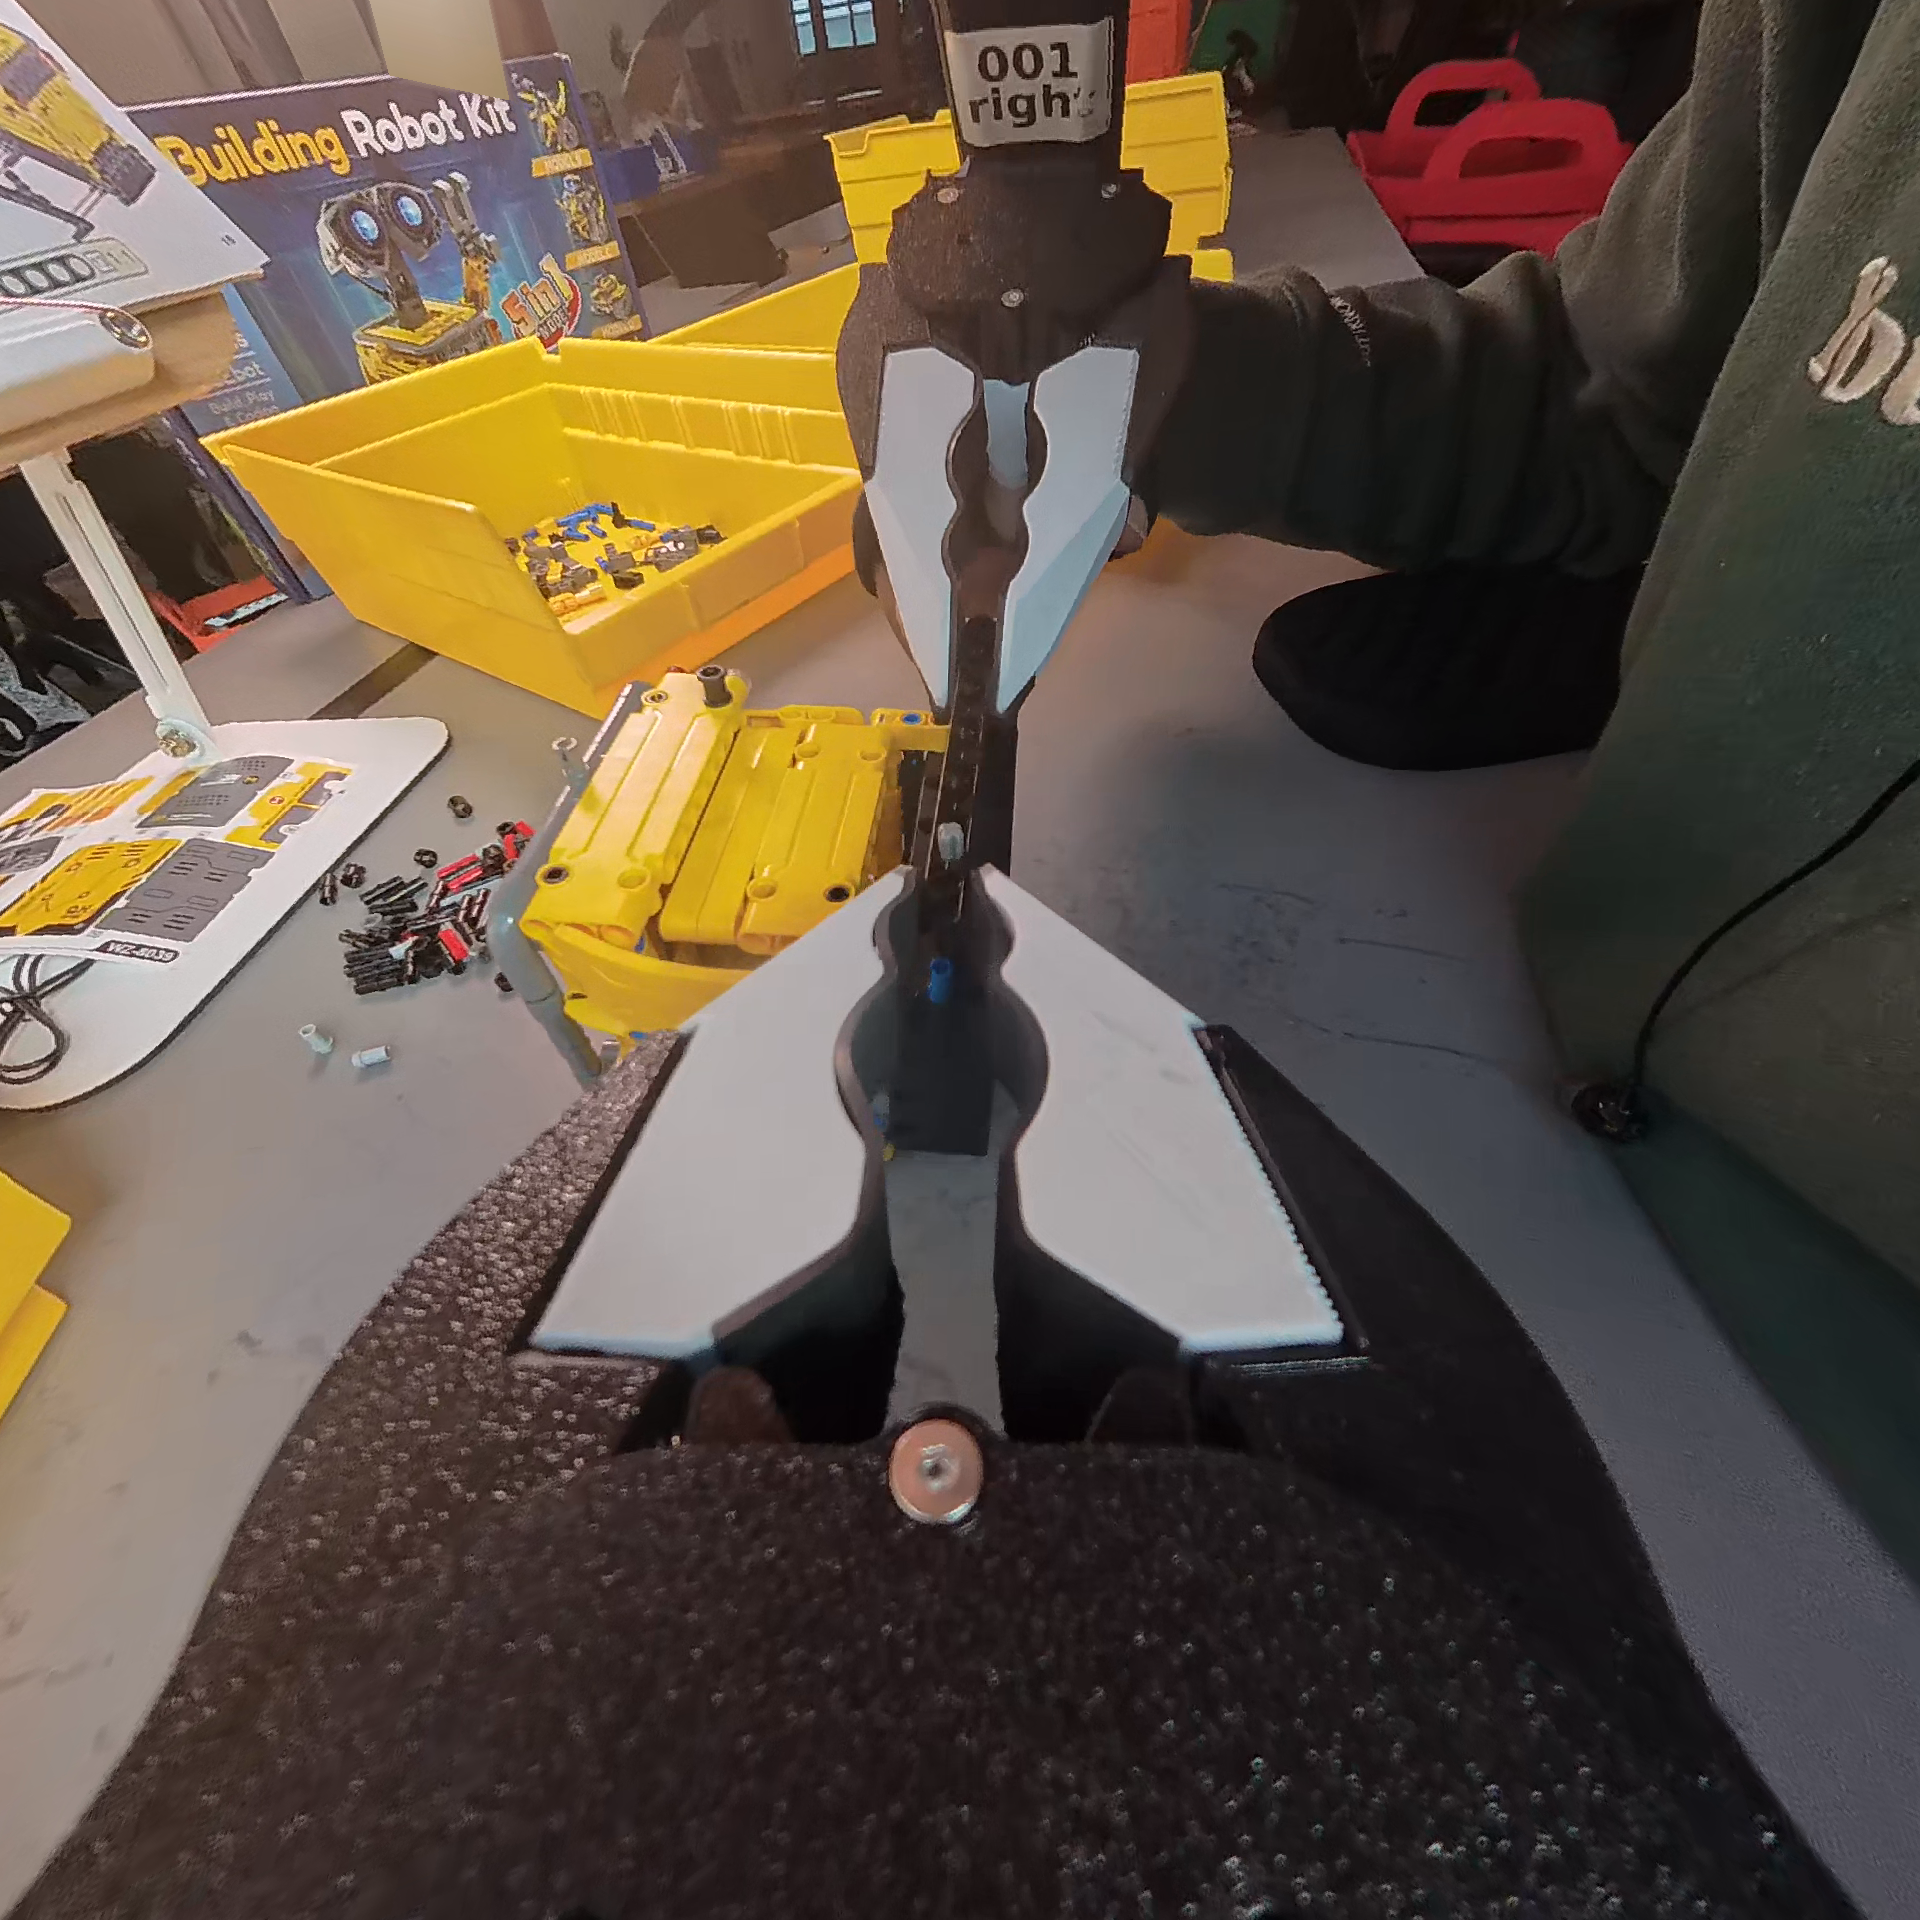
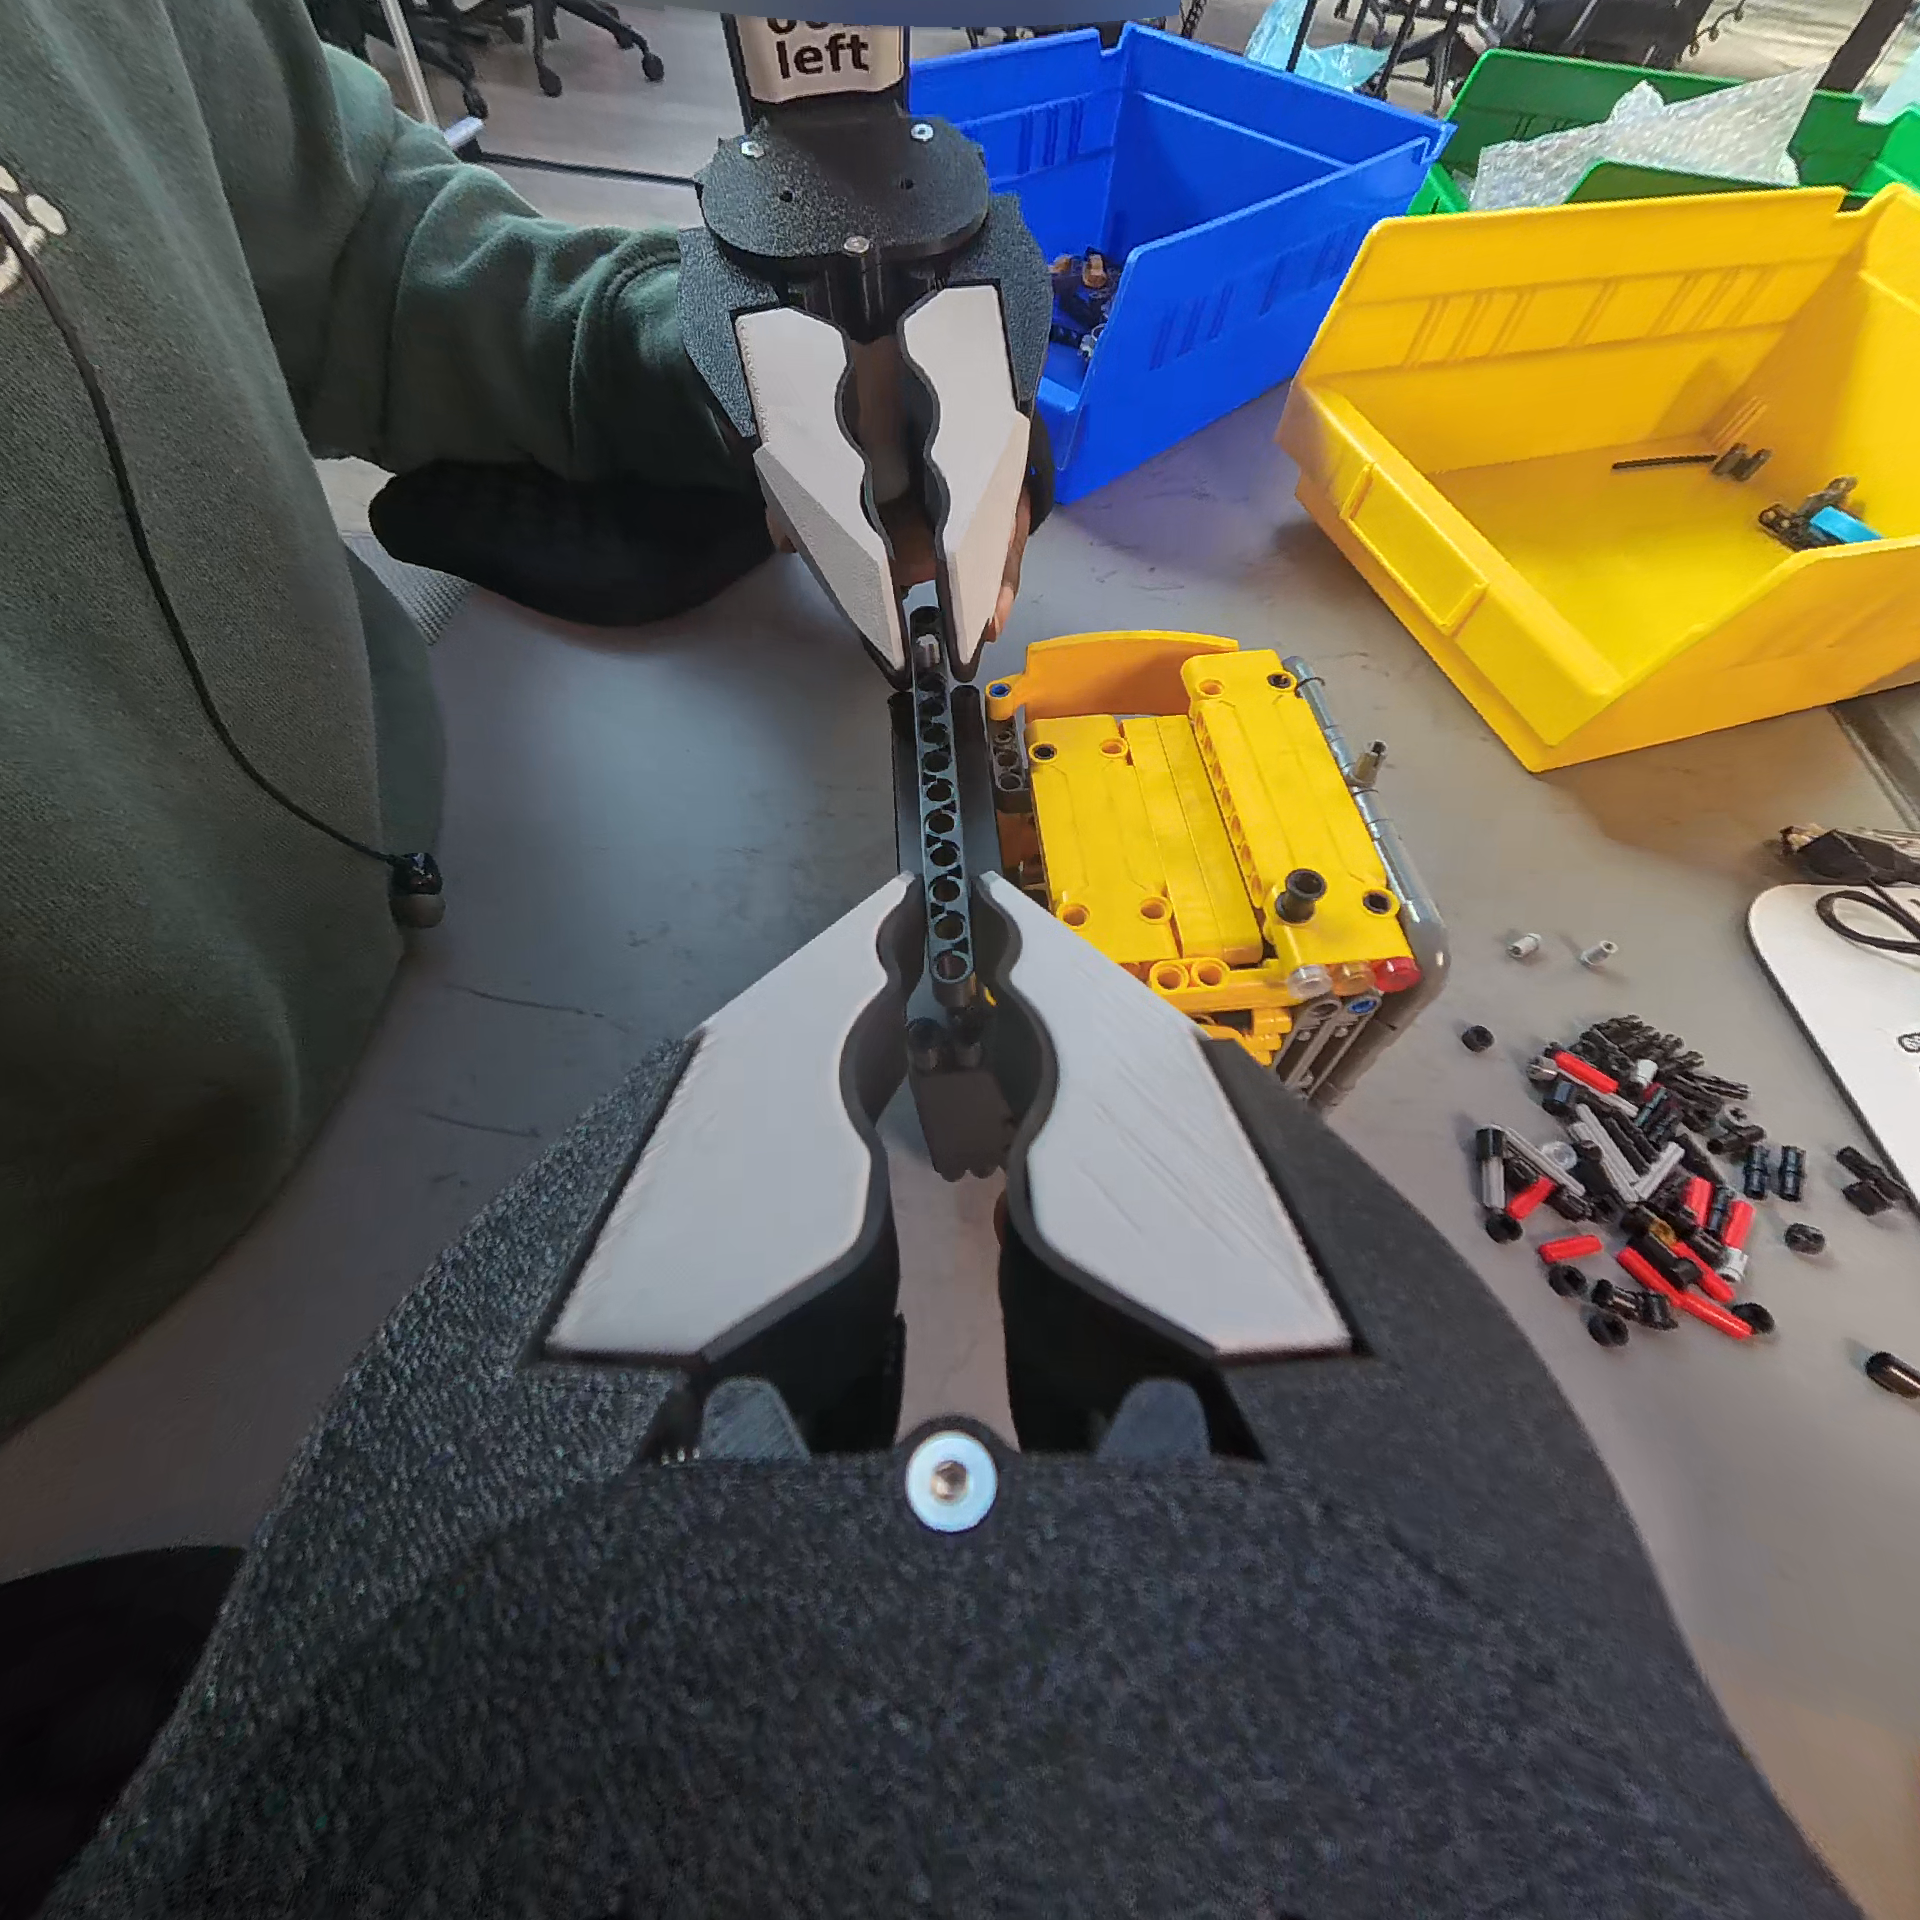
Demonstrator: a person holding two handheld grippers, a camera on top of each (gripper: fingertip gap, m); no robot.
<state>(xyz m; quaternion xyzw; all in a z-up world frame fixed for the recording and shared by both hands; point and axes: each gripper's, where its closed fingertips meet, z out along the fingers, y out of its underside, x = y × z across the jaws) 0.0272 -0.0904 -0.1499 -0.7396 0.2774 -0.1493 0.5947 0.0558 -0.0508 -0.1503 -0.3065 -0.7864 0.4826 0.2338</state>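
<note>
A black holed beam [image 2: 943, 831] is clamped endwise by left gripper [image 1: 943, 883] and right gripper [image 2: 948, 894]; uneven pulling could twist it loose.

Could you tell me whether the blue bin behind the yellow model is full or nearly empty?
Nearly empty: the blue bin shows bare inner walls, with only a few small parts at the bottom.
</note>
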